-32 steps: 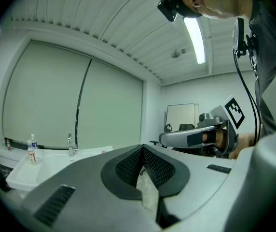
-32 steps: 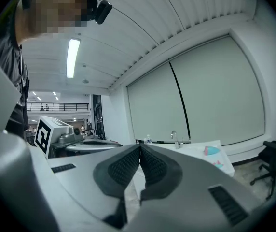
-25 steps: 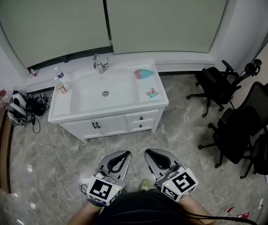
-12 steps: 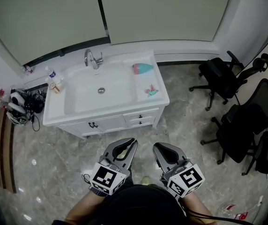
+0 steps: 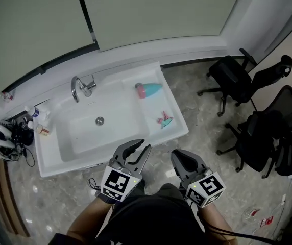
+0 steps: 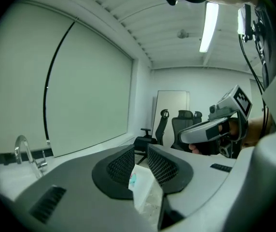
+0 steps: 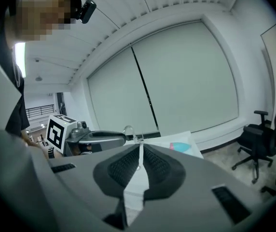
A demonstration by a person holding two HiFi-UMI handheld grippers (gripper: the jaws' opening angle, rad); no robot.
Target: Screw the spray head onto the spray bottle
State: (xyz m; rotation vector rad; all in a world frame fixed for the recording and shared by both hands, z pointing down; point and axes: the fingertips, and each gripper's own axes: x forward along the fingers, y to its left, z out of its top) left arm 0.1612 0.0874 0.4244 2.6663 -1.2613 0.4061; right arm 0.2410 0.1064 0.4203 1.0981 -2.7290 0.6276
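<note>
bottle (image 5: pixel 150 90), teal with pink end, lies on sink (image 5: pixel 46 162); left gripper (image 5: pixel 146 145) empty, jaws just parting; right gripper (image 5: pixel 176 154) closed

No legible txt, brands, nos. or signs on anything in view.

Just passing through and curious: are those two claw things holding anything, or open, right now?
Left gripper: slightly open, jaws have just been opening, nothing between them.
Right gripper: closed, empty.
</note>
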